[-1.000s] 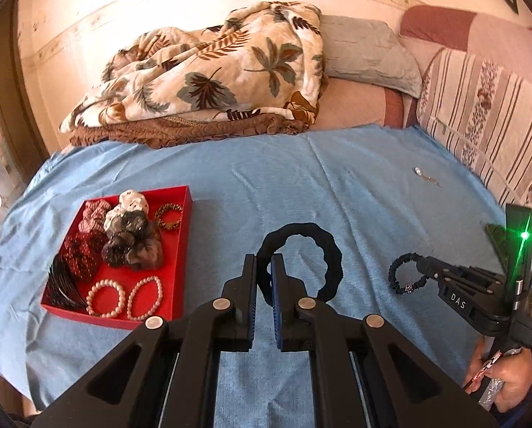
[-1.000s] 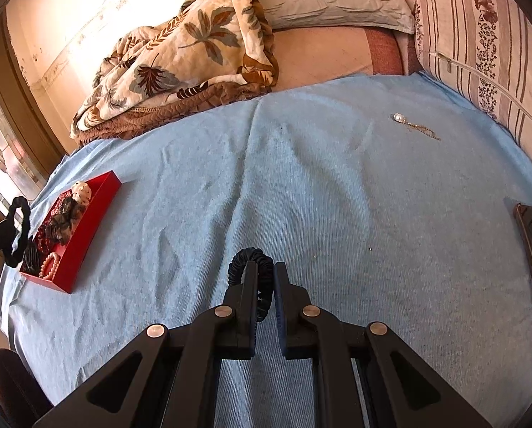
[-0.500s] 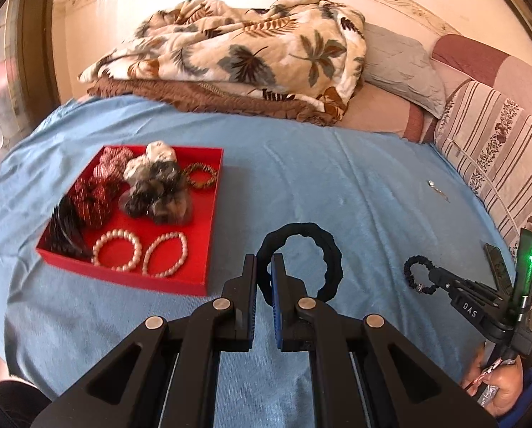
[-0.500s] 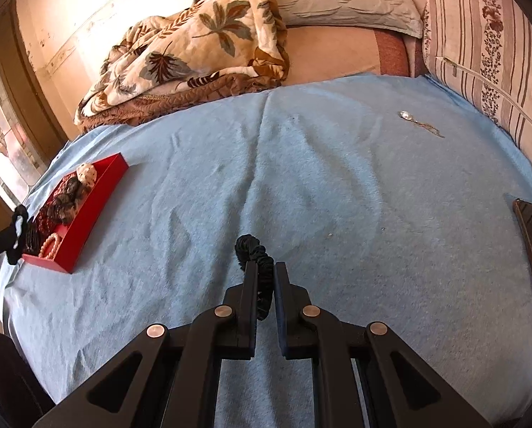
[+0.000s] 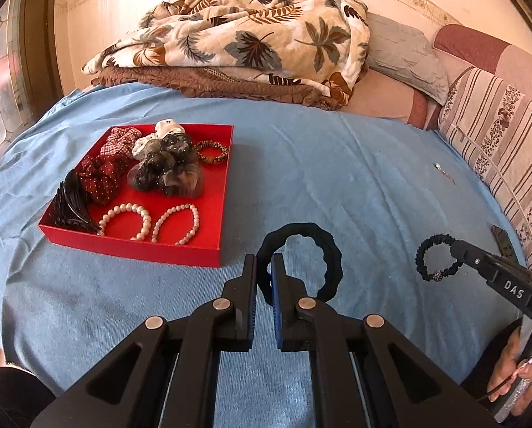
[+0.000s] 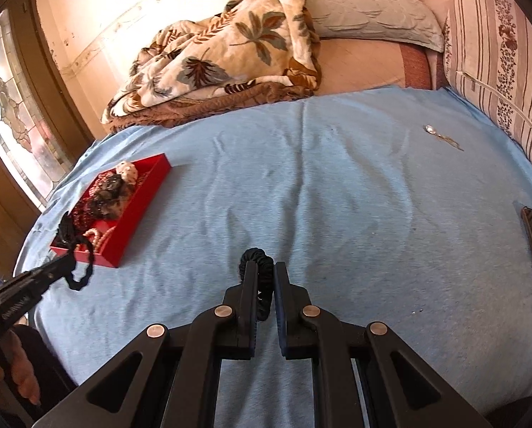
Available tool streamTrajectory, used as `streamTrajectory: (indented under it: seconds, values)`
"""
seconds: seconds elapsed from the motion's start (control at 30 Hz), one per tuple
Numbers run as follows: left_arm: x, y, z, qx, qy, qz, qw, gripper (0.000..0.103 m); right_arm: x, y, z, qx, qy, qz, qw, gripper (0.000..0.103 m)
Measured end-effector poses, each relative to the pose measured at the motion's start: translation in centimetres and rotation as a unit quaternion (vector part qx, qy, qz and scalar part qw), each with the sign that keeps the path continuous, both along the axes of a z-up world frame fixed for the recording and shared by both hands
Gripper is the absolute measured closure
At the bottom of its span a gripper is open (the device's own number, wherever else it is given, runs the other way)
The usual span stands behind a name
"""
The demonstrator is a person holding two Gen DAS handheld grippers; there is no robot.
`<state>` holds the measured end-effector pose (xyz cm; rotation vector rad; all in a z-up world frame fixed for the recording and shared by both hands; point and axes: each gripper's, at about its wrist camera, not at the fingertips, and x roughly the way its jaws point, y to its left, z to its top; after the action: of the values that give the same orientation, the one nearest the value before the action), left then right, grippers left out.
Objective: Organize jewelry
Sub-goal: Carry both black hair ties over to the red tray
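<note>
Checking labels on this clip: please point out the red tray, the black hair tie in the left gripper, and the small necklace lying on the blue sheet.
red tray (image 5: 130, 248): left wrist view, on its near wall.
black hair tie (image 5: 332, 249): left wrist view, on its right arc.
small necklace (image 6: 429, 129): right wrist view, on its pendant.

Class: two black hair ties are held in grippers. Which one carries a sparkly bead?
The thinner tie in the right gripper; the left gripper's thick tie is plain.
</note>
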<state>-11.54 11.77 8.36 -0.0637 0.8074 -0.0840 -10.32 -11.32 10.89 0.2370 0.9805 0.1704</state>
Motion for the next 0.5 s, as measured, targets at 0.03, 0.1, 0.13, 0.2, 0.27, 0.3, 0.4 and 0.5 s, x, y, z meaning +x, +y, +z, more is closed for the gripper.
streamTrajectory:
  seconds: [0.03, 0.1, 0.13, 0.2, 0.27, 0.3, 0.4, 0.5]
  values:
    - [0.0, 0.0, 0.0, -0.001, 0.000, 0.000, 1.0000, 0.096, 0.0, 0.2, 0.2, 0.001, -0.001, 0.001, 1.000, 0.093]
    - [-0.2, 0.0, -0.1, -0.002, 0.000, -0.001, 1.0000, 0.096, -0.3, 0.6, 0.8, 0.004, -0.004, 0.004, 1.000, 0.093]
    - [-0.2, 0.0, -0.1, -0.003, 0.000, 0.000, 1.0000, 0.096, -0.4, 0.7, 1.2, 0.005, -0.007, 0.007, 1.000, 0.093]
    - [-0.3, 0.1, -0.1, -0.007, 0.000, 0.001, 1.0000, 0.096, -0.7, 1.2, 2.0, 0.006, -0.013, 0.014, 1.000, 0.093]
    - [-0.6, 0.3, 0.1, -0.012, -0.001, 0.003, 0.9999, 0.096, -1.0, 1.7, 2.6, 0.006, -0.018, 0.021, 1.000, 0.093]
    - [-0.7, 0.5, 0.2, -0.016, -0.002, 0.006, 0.9999, 0.096, -1.1, 1.9, 2.9, 0.007, -0.020, 0.023, 1.000, 0.093]
    - [-1.2, 0.9, 0.8, -0.022, -0.007, 0.010, 0.9997, 0.096, -1.5, 2.8, 3.9, 0.005, -0.029, 0.035, 0.999, 0.093]
    - [-1.7, 1.3, 1.5, -0.023, -0.012, 0.015, 0.9996, 0.096, -1.9, 3.7, 4.5, 0.003, -0.034, 0.046, 0.998, 0.093]
